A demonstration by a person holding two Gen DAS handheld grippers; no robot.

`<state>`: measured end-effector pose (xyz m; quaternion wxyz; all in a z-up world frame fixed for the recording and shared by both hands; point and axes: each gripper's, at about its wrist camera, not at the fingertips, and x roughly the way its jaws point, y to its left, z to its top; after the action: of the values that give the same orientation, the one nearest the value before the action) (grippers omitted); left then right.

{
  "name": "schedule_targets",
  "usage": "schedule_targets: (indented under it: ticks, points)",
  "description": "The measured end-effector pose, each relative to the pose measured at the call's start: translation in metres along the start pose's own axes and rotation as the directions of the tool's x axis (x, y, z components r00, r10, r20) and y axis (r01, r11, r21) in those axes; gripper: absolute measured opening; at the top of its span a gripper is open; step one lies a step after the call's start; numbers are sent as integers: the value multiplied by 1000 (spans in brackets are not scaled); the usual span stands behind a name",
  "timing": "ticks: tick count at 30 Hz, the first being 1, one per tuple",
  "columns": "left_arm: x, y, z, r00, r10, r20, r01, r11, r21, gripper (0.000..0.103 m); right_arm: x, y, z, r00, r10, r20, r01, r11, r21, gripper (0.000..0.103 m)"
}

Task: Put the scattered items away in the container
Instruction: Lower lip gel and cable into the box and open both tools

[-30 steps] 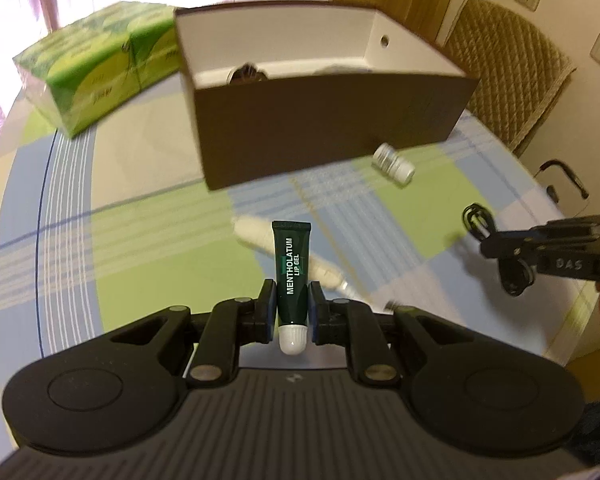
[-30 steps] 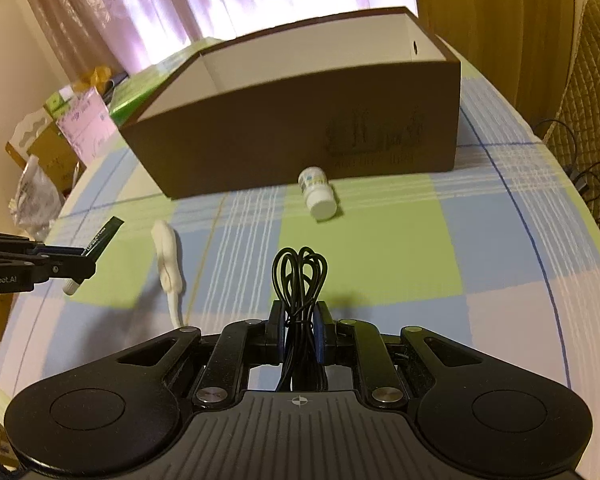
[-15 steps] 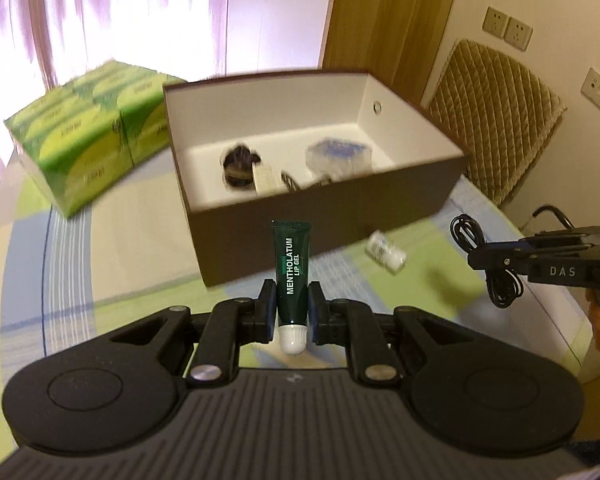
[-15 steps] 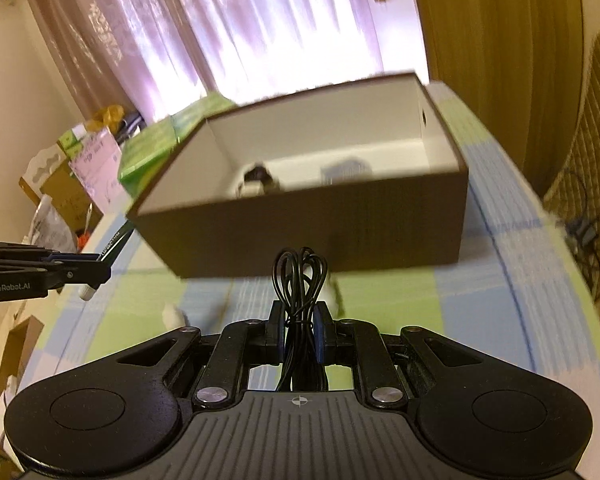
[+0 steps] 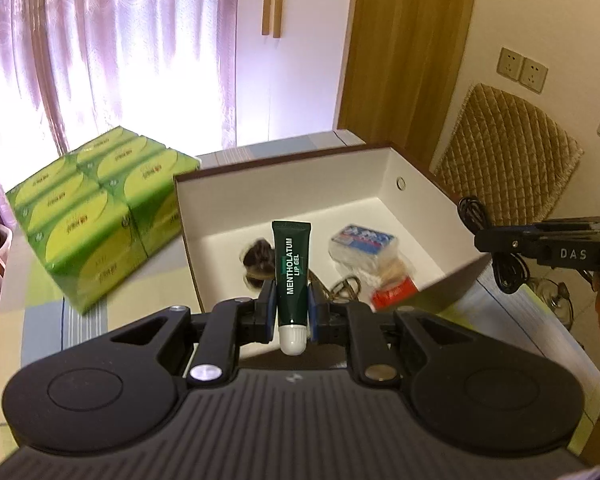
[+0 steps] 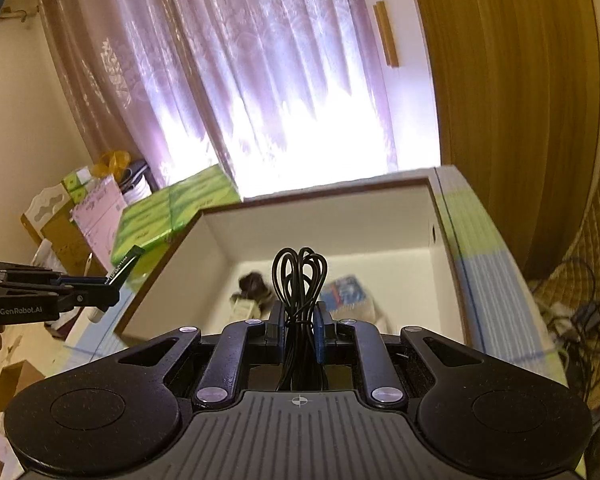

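Dark green lip gel tube [image 5: 291, 270] is standing cap-down, clamped in the left tongs [image 5: 292, 312], hanging over the near wall of the brown box [image 5: 396, 160]. Coiled black cable [image 6: 299, 280] is being pinched in the right tongs [image 6: 298, 330] above the same box. Inside are lying a blue-white packet [image 5: 364, 242] and a dark bundle [image 5: 258, 254]. Green tissue packs [image 5: 96, 220] are sitting beside it on the checked tabletop [image 5: 48, 320].

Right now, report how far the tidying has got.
Done: a blue packet, a red item and a dark clump lie in the box. In hand: left gripper clamps the tube, right gripper the cable. Left: dropping both in.
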<state>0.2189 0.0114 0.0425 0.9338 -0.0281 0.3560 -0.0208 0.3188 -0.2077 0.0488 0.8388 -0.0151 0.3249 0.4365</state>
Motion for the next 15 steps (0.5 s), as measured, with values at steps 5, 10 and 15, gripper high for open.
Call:
schedule_targets:
  ticks: [5, 10, 15]
  points:
    - [18, 4, 15, 1000, 9, -7, -8, 1000, 6, 12, 17, -7, 14, 1000, -14, 2, 14, 1000, -8, 16]
    - [47, 9, 21, 998, 24, -51, -24, 1000, -11, 12, 36, -18, 21, 999, -32, -23, 31, 999, -15, 16]
    - [82, 16, 17, 990, 51, -129, -56, 998, -40, 12, 58, -34, 22, 995, -63, -71, 63, 998, -5, 16]
